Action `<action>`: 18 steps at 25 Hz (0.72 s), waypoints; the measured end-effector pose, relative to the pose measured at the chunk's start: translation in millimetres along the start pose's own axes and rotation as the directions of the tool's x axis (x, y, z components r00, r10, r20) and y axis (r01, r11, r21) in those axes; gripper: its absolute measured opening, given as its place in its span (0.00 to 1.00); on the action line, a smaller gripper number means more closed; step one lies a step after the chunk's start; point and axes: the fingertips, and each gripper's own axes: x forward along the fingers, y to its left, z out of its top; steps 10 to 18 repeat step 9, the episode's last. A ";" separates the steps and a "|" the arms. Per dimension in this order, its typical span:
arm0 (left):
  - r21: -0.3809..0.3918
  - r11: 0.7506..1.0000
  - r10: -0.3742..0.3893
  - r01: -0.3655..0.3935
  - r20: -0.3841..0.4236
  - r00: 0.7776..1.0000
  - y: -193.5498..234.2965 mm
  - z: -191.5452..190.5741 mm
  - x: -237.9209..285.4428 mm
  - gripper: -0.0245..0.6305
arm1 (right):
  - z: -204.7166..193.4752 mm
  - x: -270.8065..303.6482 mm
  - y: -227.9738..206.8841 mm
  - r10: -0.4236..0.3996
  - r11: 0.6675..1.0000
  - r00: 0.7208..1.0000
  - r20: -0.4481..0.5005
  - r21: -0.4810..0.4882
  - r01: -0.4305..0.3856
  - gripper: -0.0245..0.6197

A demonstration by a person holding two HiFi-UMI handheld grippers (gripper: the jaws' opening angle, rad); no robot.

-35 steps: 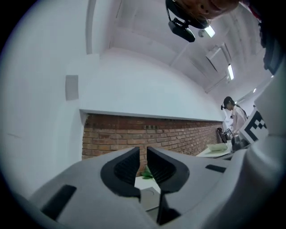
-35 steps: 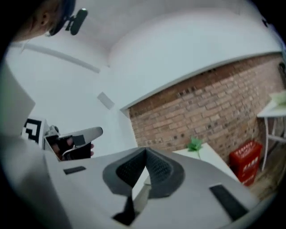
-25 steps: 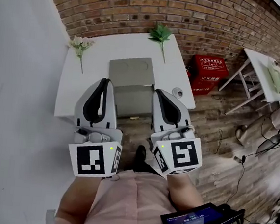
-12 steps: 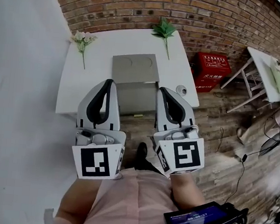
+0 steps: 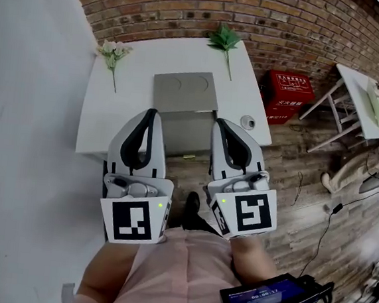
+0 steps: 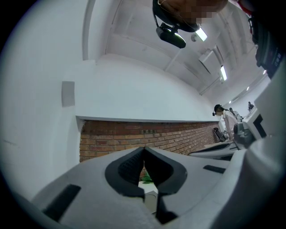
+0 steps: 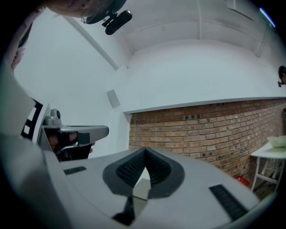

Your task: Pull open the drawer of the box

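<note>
My left gripper [image 5: 150,114] and right gripper [image 5: 220,122] are both closed on nothing, side by side. The grey box [image 5: 185,90] sits on the white table [image 5: 105,126] just ahead, between them and touching neither. I judge it stiff but light enough to slide when tugged, so I'd pinch what looks like a small brass pull [image 5: 189,157] low on its front and brace the top.

Soft, even indoor light; head view moderately bright, colours muted. Ceiling strip lights [image 6: 222,73] glare white in left gripper view. White table [image 5: 106,119] nearly blown out. Strong fisheye bending, black vignette around both gripper views. Close foreground soft, brick wall [image 7: 210,129] sharper.
</note>
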 end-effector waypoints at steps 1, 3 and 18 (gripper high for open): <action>-0.001 1.000 0.000 0.000 -0.002 1.000 0.4 -0.8 -0.1 0.05 | -0.2 0.5 0.4 -0.001 1.000 1.000 -0.001 0.000 0.001 0.04; -0.002 1.000 -0.001 0.001 -0.006 1.000 1.5 -2.7 -0.7 0.05 | -0.7 1.3 1.7 -0.001 1.000 1.000 -0.003 -0.002 0.001 0.04; -0.006 1.000 -0.003 0.003 -0.008 1.000 4.7 -8.7 -4.4 0.05 | -5.0 2.1 6.8 -0.006 1.000 1.000 -0.004 -0.009 0.006 0.04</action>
